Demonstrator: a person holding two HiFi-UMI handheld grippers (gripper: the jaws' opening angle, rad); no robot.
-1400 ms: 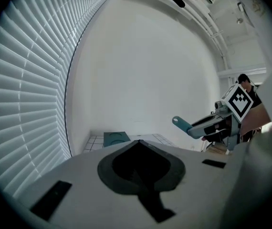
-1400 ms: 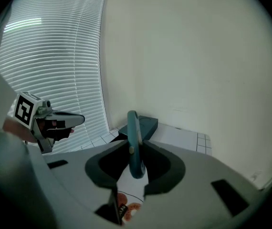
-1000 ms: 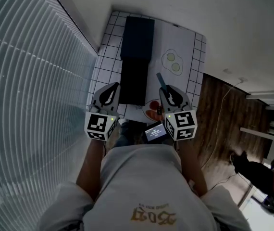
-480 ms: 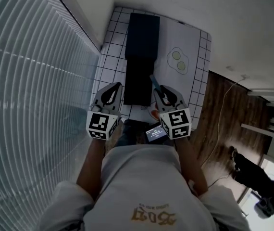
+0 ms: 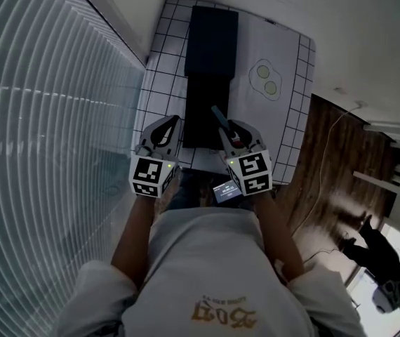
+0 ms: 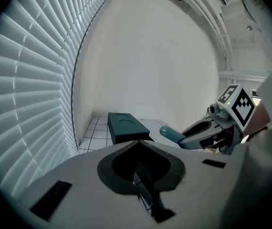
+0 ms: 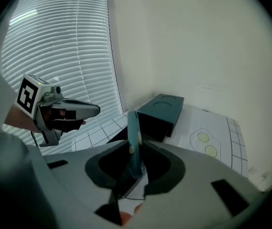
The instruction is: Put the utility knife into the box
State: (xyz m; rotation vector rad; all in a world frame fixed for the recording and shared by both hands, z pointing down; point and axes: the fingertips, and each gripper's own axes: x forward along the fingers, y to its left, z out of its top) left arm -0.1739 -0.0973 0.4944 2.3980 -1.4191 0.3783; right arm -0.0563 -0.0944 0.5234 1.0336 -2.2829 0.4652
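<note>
Right gripper [image 5: 232,136], lower centre of head view: jaws pinching utility knife [image 5: 218,115]. Knife's long axis runs up-left out of jaws, tip overlapping right edge of box [image 5: 198,111] in picture. Left gripper [image 5: 161,137] beside it at left, jaws pressed together, empty. Box lies straight up-frame. Right hand likely nearer the opening.

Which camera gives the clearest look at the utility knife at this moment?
The right gripper view: the utility knife stands close up, clamped in the right gripper. The left gripper view shows only its rounded end sticking out of that gripper; the head view shows it small and dim from above.
</note>
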